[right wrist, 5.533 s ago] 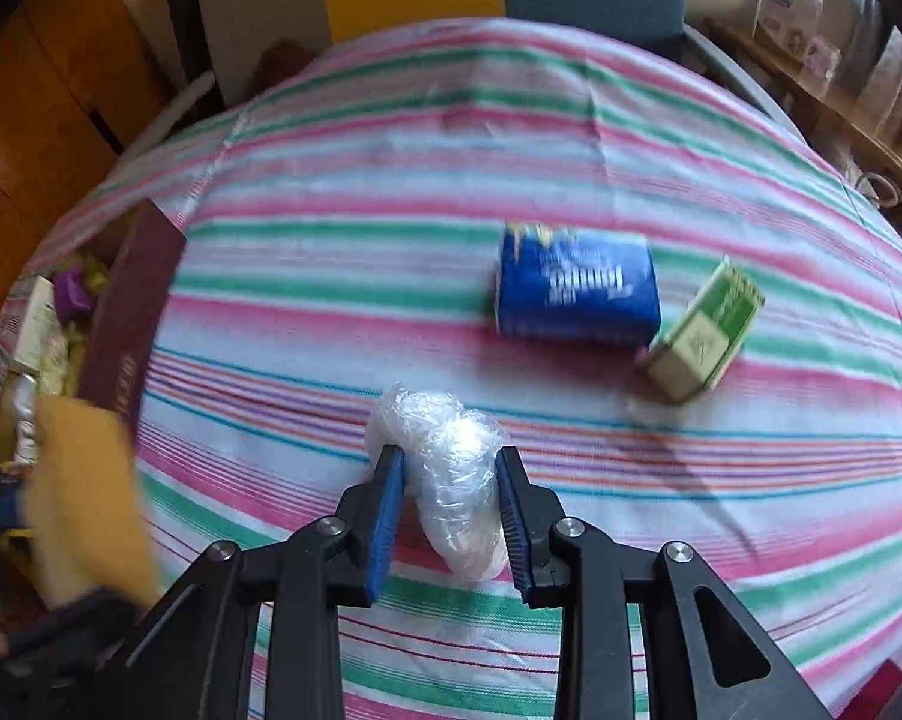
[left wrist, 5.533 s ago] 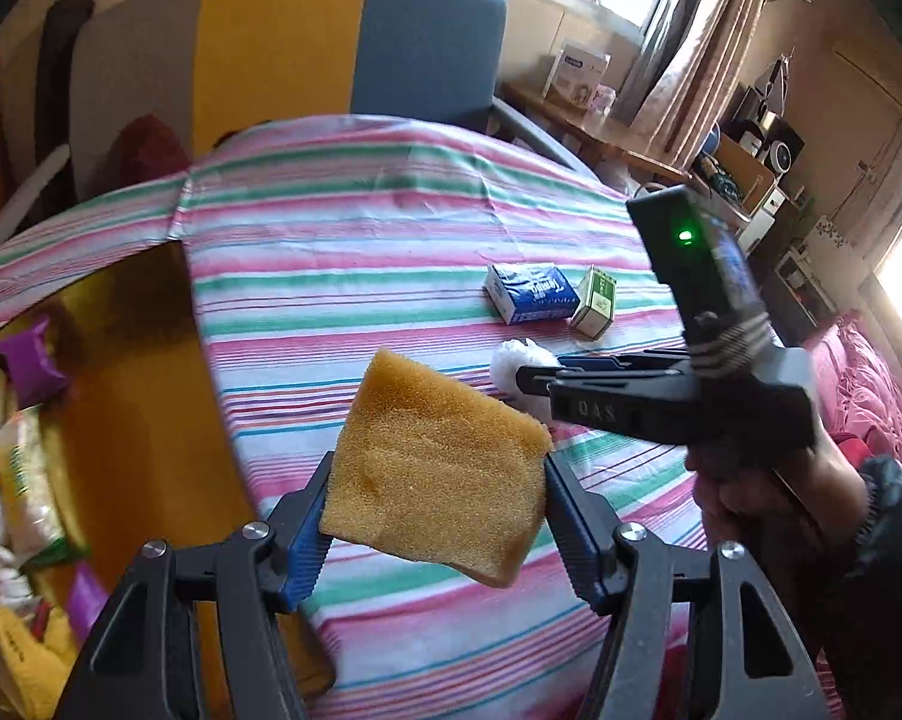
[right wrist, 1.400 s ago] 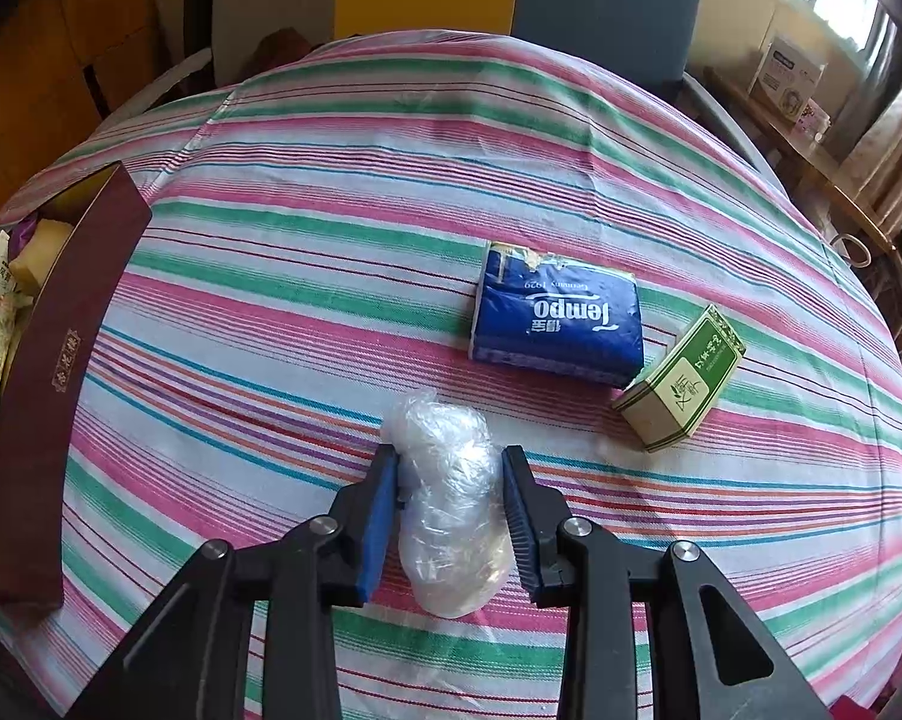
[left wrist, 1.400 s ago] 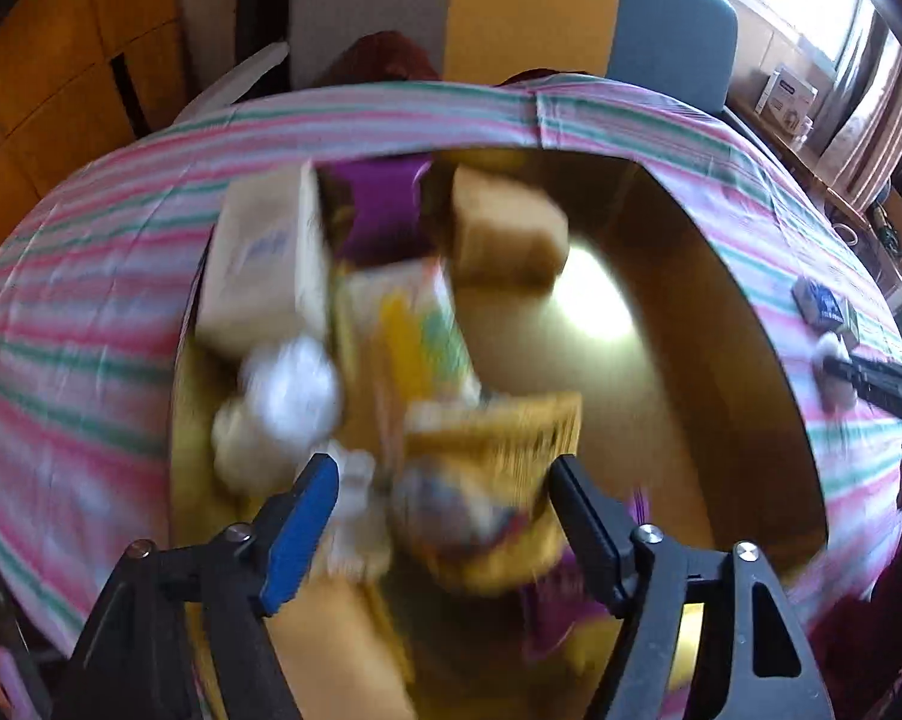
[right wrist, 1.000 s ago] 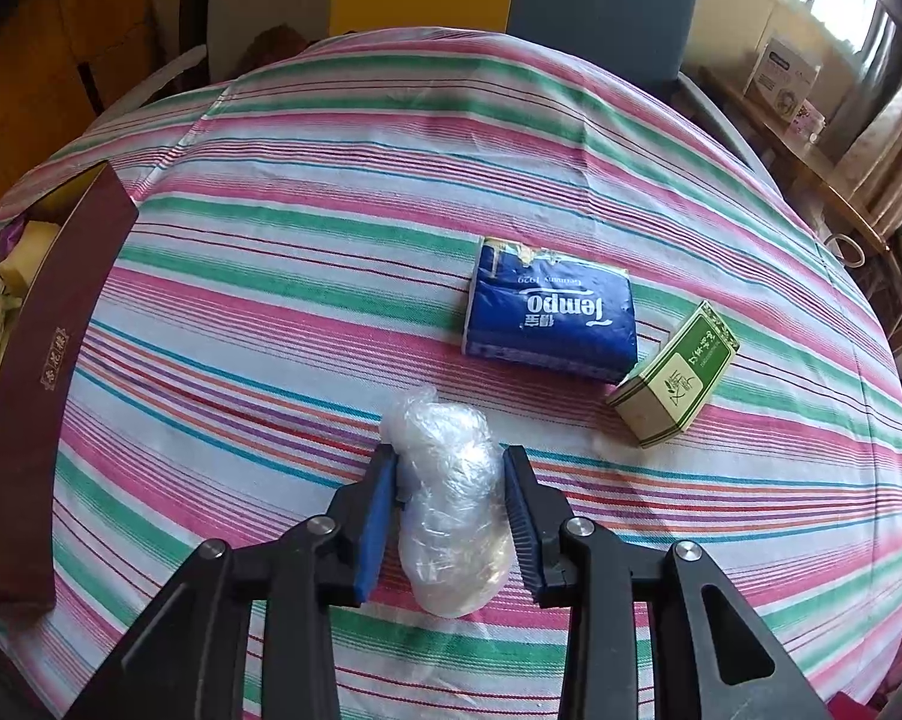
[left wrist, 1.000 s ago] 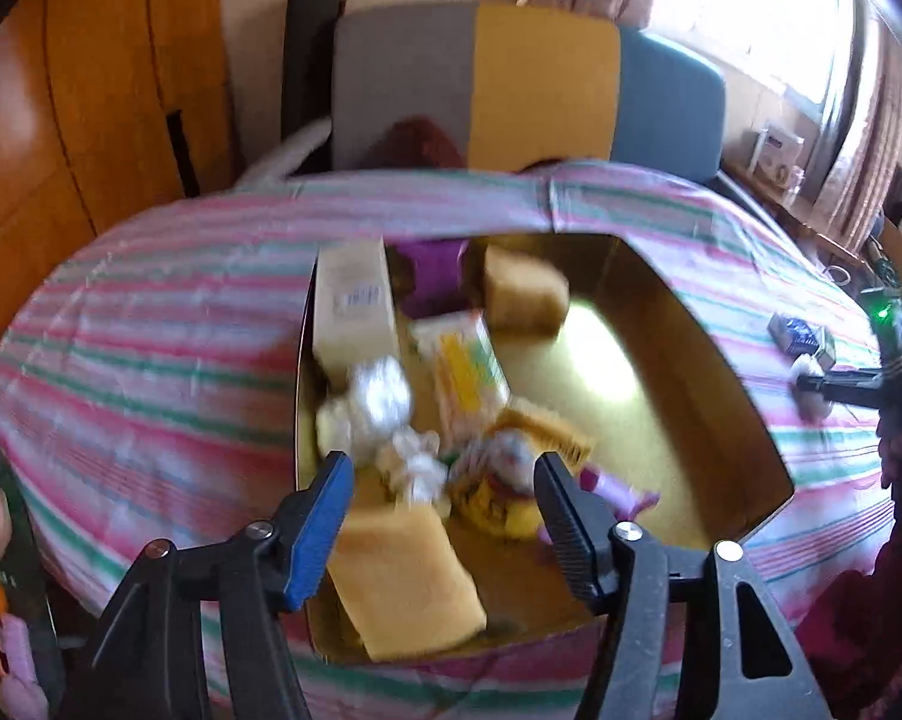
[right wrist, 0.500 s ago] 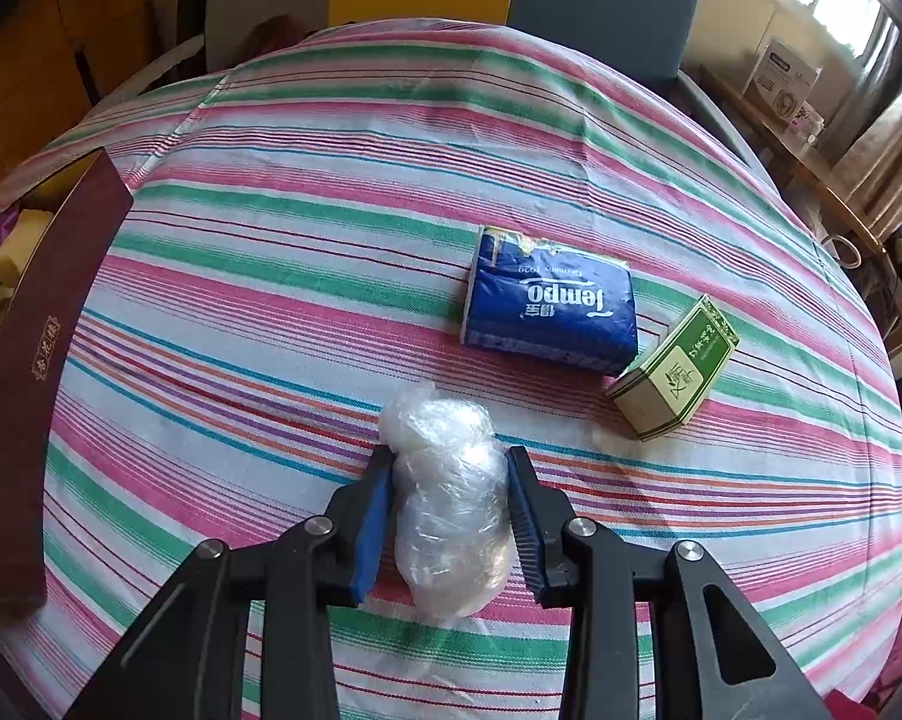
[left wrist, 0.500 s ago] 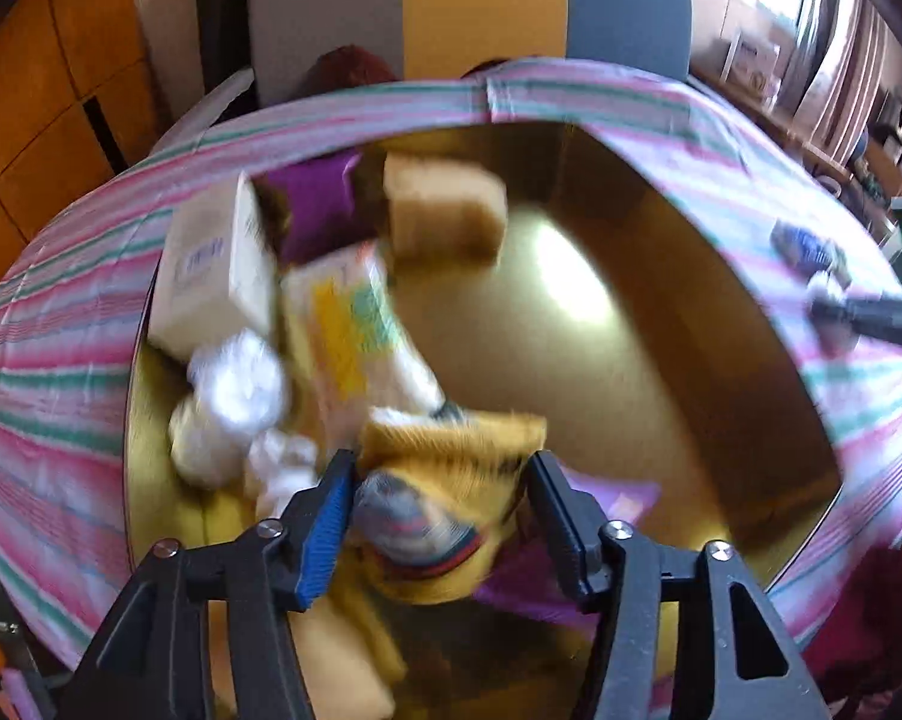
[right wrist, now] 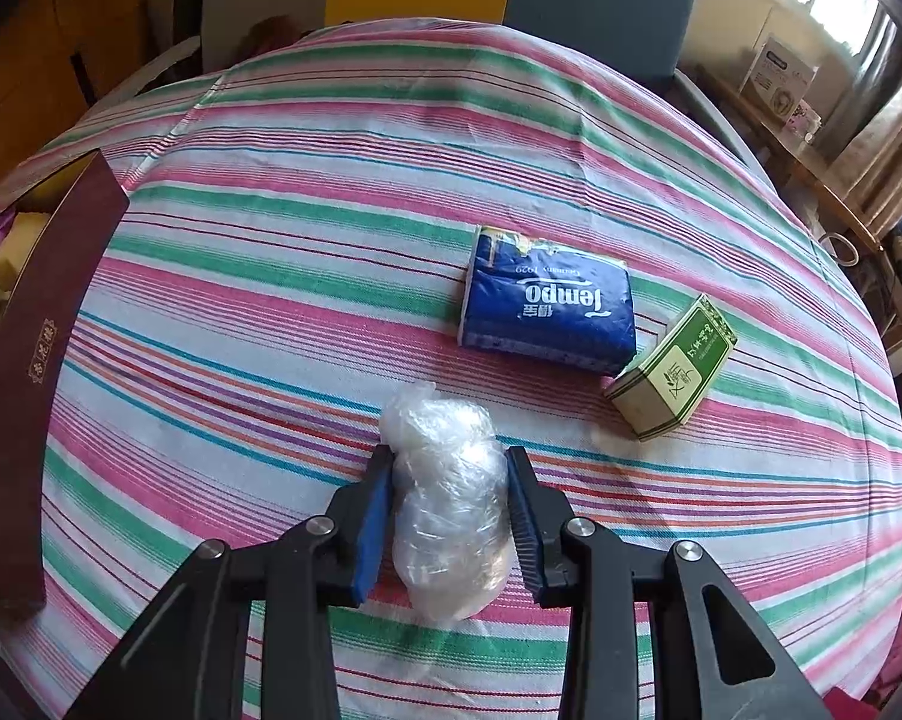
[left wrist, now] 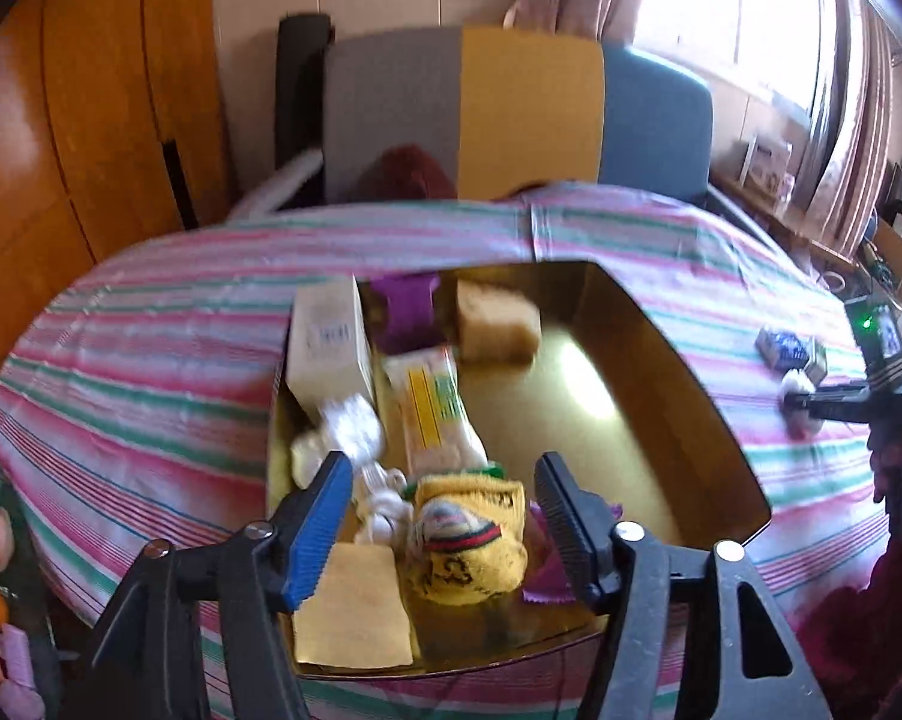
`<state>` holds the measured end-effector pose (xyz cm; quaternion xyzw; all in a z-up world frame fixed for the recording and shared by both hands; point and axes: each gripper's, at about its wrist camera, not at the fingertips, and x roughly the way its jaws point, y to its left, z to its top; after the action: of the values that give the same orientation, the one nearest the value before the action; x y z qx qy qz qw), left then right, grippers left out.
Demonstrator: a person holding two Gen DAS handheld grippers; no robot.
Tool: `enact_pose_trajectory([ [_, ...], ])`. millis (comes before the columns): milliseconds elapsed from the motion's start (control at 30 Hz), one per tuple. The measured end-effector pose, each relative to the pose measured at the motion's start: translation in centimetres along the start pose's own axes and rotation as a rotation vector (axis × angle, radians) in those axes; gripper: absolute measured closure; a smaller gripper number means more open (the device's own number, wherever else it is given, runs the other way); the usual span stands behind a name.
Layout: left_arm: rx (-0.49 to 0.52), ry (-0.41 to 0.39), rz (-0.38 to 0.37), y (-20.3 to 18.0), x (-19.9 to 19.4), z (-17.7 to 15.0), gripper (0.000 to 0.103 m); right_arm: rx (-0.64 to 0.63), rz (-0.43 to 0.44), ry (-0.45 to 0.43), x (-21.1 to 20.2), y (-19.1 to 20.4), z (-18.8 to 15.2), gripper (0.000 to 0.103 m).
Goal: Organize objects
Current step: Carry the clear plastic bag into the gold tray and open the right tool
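Tissue pack (right wrist: 550, 312) lies left of the carton (right wrist: 673, 369), bag (right wrist: 447, 498) in front.

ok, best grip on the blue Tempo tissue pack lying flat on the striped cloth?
Come from above and pinch the blue Tempo tissue pack across its shorter span, at mid-length. It lies flat, soft and rectangular, with its near-right corner close against the green carton; the two long edges look free for the fingers.

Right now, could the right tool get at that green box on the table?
Probably not at once: the right tool is shut on a plastic bundle. The green box lies on open cloth beyond it, with nothing in between.
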<state>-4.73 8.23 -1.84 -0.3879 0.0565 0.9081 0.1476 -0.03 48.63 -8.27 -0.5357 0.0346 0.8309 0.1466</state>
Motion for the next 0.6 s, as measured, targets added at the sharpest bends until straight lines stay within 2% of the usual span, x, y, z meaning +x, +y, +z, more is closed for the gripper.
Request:
enact_pose_trajectory([
  [167, -0.015, -0.042, 0.007, 0.4, -1.0, 0.5, 0.036, 0.035, -0.020, 0.020, -0.3, 0.1, 0.0, 0.067],
  [300, -0.031, -0.038, 0.007, 1.0, -0.9, 0.4, 0.036, 0.069, -0.014, 0.003, -1.3, 0.9, -0.2, 0.067],
  [467, -0.052, -0.030, 0.007, 1.6, -1.0, -0.2, 0.036, 0.122, 0.036, -0.059, -3.7, 2.5, -0.1, 0.067],
  [600, -0.069, -0.027, 0.001, 2.0, -0.8, -0.4, 0.036, 0.105, 0.091, -0.127, -6.5, 5.1, 0.7, 0.067],
])
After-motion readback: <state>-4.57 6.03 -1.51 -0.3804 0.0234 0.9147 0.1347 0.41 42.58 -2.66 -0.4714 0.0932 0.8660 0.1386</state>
